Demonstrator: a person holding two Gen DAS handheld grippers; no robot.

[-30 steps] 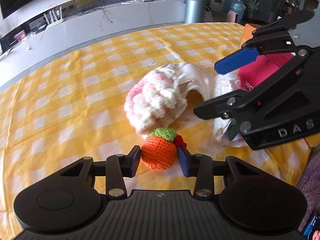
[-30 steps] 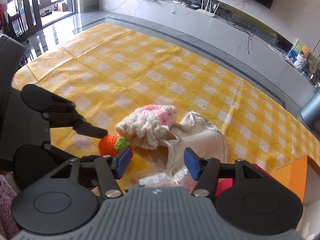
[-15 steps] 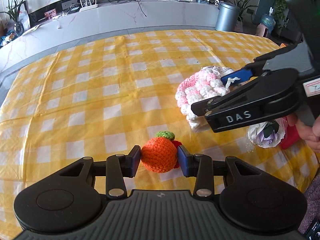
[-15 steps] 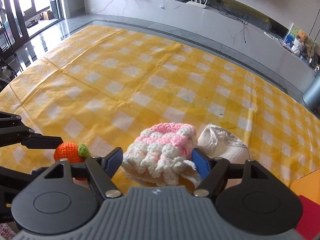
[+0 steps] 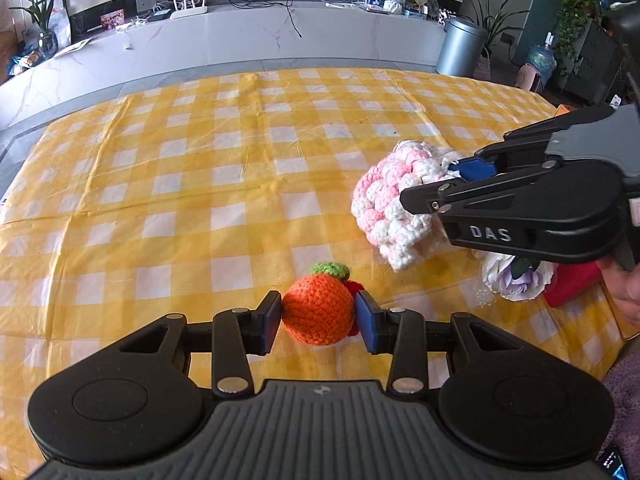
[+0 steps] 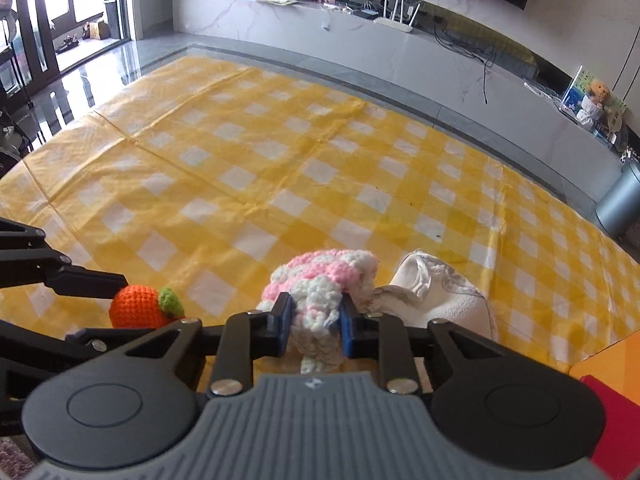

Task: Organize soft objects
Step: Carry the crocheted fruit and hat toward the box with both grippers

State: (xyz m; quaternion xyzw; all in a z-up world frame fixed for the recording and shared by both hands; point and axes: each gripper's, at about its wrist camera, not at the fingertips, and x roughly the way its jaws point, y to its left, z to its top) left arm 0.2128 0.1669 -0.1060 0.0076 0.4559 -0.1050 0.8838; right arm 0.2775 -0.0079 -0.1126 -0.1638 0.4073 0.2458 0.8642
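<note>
My left gripper (image 5: 319, 317) is shut on a crocheted orange fruit (image 5: 318, 308) with a green top, held just above the yellow checked tablecloth (image 5: 192, 184). The same orange fruit (image 6: 138, 307) shows at the left of the right wrist view. My right gripper (image 6: 313, 326) is closing on a pink and white crocheted piece (image 6: 320, 284), whose yarn is squeezed between the blue pads. From the left wrist view that crocheted piece (image 5: 390, 208) sits at the right, with the right gripper (image 5: 460, 172) reaching over it.
A white cloth bag (image 6: 436, 300) lies just right of the crocheted piece. A pale fabric flower (image 5: 514, 280) and a red item (image 5: 576, 284) lie under the right gripper. An orange box (image 6: 612, 356) stands at the right edge. A person's hand (image 5: 624, 288) shows at far right.
The right gripper moved forward over the pink and white piece and its jaws closed onto it. The left gripper carried the orange fruit away to the left, away from the pile.
</note>
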